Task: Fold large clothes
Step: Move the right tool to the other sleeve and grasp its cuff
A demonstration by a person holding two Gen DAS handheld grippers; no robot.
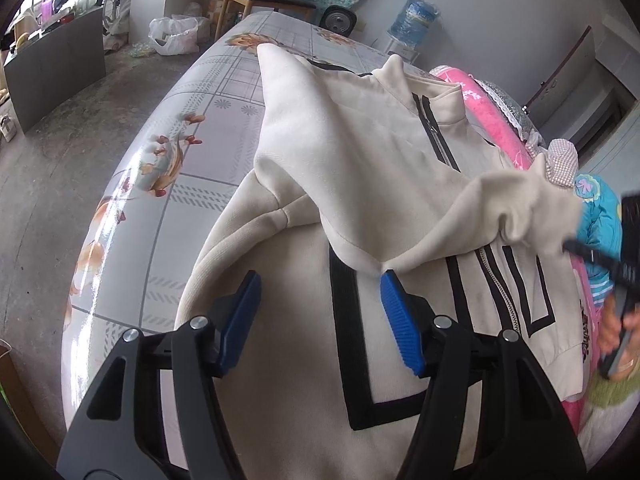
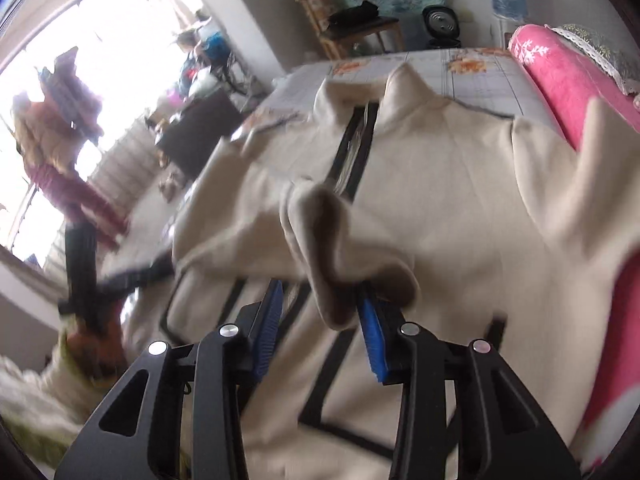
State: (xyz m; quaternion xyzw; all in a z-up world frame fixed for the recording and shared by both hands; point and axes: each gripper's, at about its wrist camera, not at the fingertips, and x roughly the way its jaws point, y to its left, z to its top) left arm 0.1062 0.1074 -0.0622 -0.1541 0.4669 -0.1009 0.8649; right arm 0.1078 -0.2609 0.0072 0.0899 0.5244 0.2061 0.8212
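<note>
Left tool (image 1: pixel 320 304): jaws apart, nothing between the blue pads (image 1: pixel 400 320); it hovers over the lower front of the cream zip-up jacket (image 1: pixel 360 152), with the fold of the left sleeve (image 1: pixel 312 140) just beyond its tips. Right tool (image 2: pixel 320 312): jaws part-way in, a gathered sleeve cuff (image 2: pixel 340 248) bunched between them and resting against the right-side pad (image 2: pixel 370 332); view blurred, so whether it is truly pinched I cannot tell.

Jacket lies front-up on a bed with a glossy floral-print cover (image 1: pixel 160 160), collar (image 1: pixel 424 84) at the far end, hem toward both tools. Long axis runs away from the tools, along the black-edged zipper (image 1: pixel 440 140). A pink pillow (image 1: pixel 496 120) lies just beside its right shoulder.

Key relation: the cuff sits above the chest, near the zipper line, directly ahead of the right tool, which is the nearer one. The left sleeve is already laid across the front. Judgement: the right sleeve needs laying across the body next, with the cuff slipping free as the risk.

Fabric: thick, soft fleece-like knit, cream, black rectangular trim on both front panels.
</note>
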